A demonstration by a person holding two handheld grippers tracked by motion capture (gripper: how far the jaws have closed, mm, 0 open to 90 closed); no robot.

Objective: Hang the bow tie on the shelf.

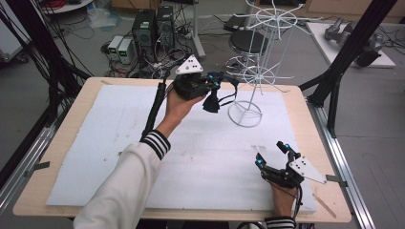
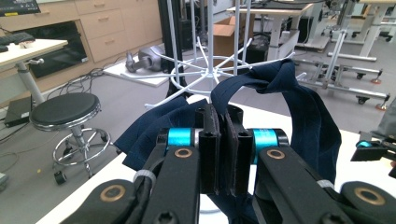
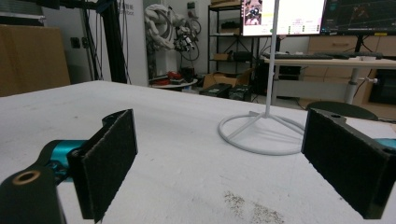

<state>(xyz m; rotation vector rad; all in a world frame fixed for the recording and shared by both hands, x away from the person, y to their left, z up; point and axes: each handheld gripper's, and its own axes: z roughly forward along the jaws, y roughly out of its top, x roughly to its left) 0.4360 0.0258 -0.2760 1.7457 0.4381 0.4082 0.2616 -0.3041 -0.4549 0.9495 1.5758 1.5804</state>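
A white foam sheet (image 1: 200,157) covered the wooden table (image 1: 62,138). On it, toward the far side, stood a white wire rack (image 1: 253,71). The left gripper (image 1: 217,86), raised just beside the rack, was clamped on a dark blue strap (image 2: 299,107). The right gripper (image 1: 272,155) rested near the sheet's front edge, jaws spread wide
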